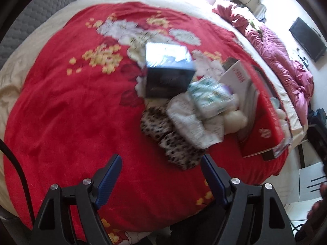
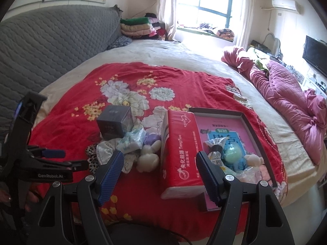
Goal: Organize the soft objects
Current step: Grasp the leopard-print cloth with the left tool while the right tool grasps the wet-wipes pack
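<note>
Above the red blanket (image 2: 184,85), left hand-held gripper (image 1: 161,159) and right hand-held gripper (image 2: 159,156), both wide open, empty.

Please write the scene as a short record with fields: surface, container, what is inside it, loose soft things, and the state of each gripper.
surface: red floral blanket on a bed
container: shallow box tray, pink inside
inside tray: green ball, wrapped items, a white plush
beside tray: red tissue pack, touching its left wall
loose pile: white plush bunny, leopard cloth, dark box
left gripper: open, empty
right gripper: open, empty
</note>
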{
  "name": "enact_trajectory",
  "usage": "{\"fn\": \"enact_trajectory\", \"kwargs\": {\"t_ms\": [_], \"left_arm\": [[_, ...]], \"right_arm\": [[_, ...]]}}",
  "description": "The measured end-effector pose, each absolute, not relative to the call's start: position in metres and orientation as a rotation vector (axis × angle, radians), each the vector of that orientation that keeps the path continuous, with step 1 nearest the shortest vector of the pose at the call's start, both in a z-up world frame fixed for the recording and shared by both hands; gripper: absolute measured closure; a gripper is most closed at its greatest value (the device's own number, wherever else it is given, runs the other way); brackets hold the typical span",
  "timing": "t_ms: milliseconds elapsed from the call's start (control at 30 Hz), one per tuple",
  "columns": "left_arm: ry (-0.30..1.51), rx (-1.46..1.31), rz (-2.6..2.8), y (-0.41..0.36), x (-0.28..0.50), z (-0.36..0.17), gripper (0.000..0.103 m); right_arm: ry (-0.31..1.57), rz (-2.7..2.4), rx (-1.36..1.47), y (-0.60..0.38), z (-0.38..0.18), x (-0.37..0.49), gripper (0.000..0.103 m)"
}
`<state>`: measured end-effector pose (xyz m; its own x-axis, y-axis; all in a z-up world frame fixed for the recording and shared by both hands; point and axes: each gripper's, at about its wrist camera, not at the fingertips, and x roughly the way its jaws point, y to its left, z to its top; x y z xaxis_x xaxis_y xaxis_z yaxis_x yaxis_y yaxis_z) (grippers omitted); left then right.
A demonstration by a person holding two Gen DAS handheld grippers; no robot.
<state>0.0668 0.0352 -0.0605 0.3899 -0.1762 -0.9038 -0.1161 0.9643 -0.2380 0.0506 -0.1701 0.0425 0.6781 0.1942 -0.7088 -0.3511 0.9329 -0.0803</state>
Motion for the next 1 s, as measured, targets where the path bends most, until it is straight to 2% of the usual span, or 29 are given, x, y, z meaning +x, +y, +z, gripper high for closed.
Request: {"fn": "enact_trajectory", "kwargs": {"t_ms": [400,700,833,933,1000], "left_arm": [[1.199,-0.416,-0.043,0.062,0.083,-0.099,0.025],[1.163,-0.453,-0.071,0.068,0.102,-0.109,0.027],[1.163,-0.429,-0.080,0.063,0.108,-0.111,0.040],[1.151,-0.443,-0.094,0.063,0.111,-0.112,0.059],[1.148,-0.462,-0.114,0.062,0.114,-0.115,0.063]], "right_arm": [[0.854,0.360,-0.383,-0.103,0.003,0.092,0.029],[0.893,0.327,-0.404,-0.097,-0.019,0.112,0.029],[0.900,0.316,-0.425,-0.094,-0.025,0.120,0.029],[0.914,0.314,-0.443,-0.089,-0.031,0.126,0.029],[0.929,0.311,-0.467,-0.085,-0.037,0.129,0.029]]}}
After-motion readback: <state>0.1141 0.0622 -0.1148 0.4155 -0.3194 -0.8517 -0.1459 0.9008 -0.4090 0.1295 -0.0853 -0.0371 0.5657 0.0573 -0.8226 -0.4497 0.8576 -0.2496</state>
